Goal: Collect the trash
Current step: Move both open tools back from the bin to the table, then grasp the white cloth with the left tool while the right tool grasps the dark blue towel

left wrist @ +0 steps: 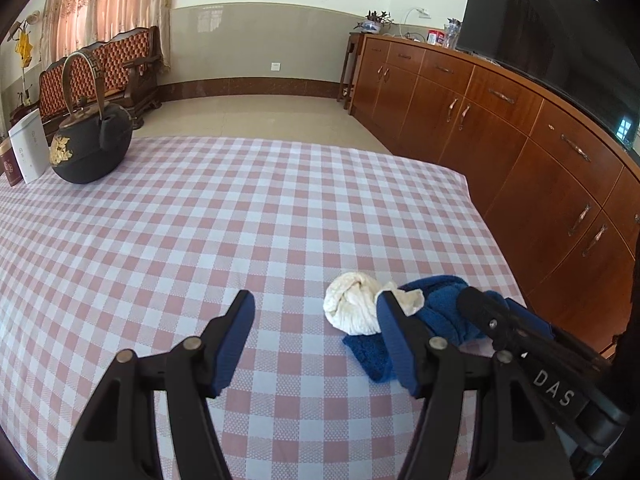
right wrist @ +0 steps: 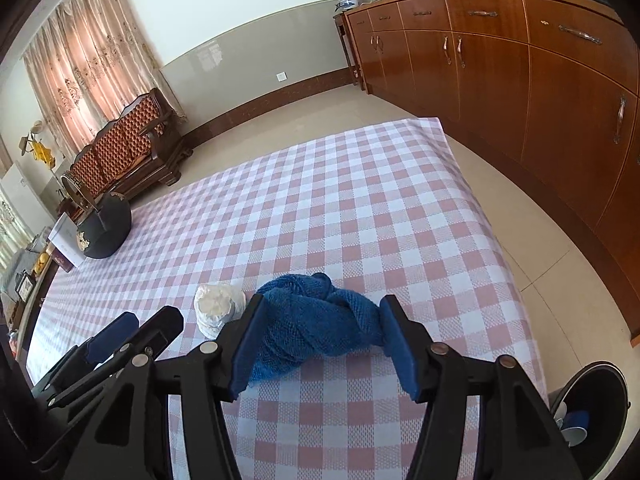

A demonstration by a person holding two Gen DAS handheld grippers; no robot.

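Both grippers' fingers stand apart: right gripper (right wrist: 320, 312) straddles the blue cloth (right wrist: 316, 320), left gripper (left wrist: 316, 312) empty beside the white wad (left wrist: 352, 304).

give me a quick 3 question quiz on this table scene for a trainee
1. True or false: the black teapot stands touching the blue knitted cloth.
2. What lies between the fingers of the right gripper? A) a cup B) the blue knitted cloth C) a spoon
3. Name the pale thing lying on the checked tablecloth right beside the blue knitted cloth.

Key
1. False: the teapot is at the far left corner, well apart from the cloth.
2. B
3. A crumpled white wad.
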